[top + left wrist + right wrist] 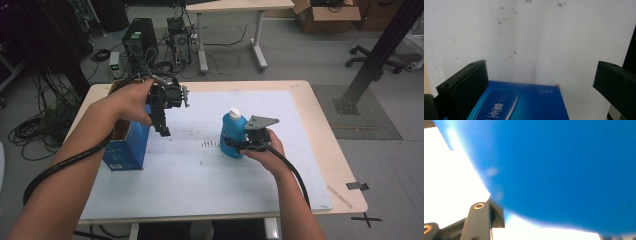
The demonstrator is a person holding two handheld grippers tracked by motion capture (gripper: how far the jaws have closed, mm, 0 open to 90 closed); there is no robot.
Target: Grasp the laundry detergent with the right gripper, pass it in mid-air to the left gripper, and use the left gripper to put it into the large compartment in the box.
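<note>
A blue bottle (232,132) with a white cap stands upright near the middle of the white mat (200,175). My right gripper (241,145) is shut on its lower body from the right. In the right gripper view the bottle's blue wall (564,167) is pressed close to the camera. A blue carton (125,149) stands on end at the mat's left edge. My left gripper (163,129) hangs open just right of the carton's top, jaws pointing down. In the left gripper view the carton (524,102) lies between the wide-apart fingers (464,90), untouched.
The mat covers a light wooden table (325,145). Small dark specks (210,143) dot the mat left of the bottle. Beyond the far edge are a computer tower (139,40), floor cables and another desk (235,6). A black post (375,55) stands at right.
</note>
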